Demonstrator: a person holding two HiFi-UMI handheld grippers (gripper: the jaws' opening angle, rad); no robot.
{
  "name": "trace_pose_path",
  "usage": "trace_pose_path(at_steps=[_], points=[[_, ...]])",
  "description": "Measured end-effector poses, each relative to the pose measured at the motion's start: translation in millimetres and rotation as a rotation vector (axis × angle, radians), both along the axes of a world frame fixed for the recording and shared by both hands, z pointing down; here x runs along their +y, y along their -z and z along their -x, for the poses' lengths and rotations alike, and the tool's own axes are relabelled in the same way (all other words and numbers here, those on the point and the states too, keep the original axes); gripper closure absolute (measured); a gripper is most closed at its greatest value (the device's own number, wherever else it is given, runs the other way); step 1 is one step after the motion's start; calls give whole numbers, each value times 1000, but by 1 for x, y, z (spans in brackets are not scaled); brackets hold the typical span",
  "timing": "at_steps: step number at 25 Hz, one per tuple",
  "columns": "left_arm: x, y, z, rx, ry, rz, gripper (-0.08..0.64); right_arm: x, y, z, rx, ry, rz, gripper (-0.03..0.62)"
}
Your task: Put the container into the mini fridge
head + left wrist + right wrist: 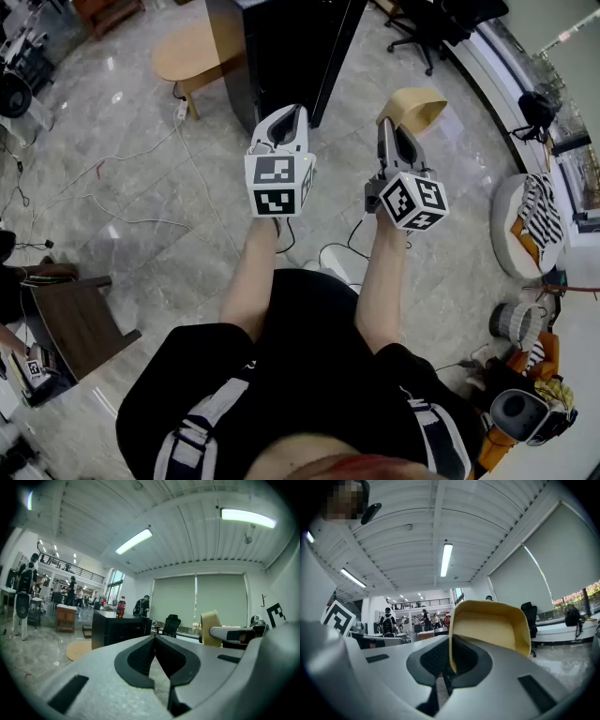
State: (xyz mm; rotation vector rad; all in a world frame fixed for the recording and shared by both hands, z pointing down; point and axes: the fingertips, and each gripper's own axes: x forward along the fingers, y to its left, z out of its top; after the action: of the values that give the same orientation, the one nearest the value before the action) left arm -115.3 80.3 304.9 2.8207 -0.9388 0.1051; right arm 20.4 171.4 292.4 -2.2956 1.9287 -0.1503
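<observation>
A tan, open-topped container is pinched by its thin wall in my right gripper, held up over the marble floor. In the right gripper view the container rises from the shut jaws of the right gripper, hollow side facing the camera. My left gripper is beside it on the left, jaws closed with nothing between them; the left gripper view shows the dark pads of the left gripper meeting. A black cabinet stands just ahead of both grippers, and a cola bottle stands on top of the cabinet.
A round wooden table sits left of the cabinet. Cables trail over the floor on the left. A dark wooden bench is at the near left, an office chair at the far right, and a white pouf further right.
</observation>
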Motion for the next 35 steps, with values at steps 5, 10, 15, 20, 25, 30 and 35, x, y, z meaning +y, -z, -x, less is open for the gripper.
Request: trace_pose_path(at_steps=[5, 10, 15, 20, 25, 30, 35], points=[[0, 0, -6, -1, -14, 5, 554, 0, -3, -3, -48, -17, -39, 578], [-7, -10, -12, -10, -26, 12, 554, -8, -15, -6, -52, -25, -15, 578], [-25, -19, -31, -27, -26, 20, 554, -27, -22, -25, -66, -26, -15, 578], [-70, -43, -65, -66, 5, 47, 554, -77, -45, -63, -103, 1, -4, 578], [-144, -60, -125, -94, 60, 76, 555, -159, -62, -125, -130, 56, 12, 578], [-198, -63, -203, -119, 83, 97, 555, -229, -65, -200, -167, 93, 27, 578], [-228, -63, -258, -126, 100, 100, 555, -272, -72, -254, -197, 124, 35, 578]])
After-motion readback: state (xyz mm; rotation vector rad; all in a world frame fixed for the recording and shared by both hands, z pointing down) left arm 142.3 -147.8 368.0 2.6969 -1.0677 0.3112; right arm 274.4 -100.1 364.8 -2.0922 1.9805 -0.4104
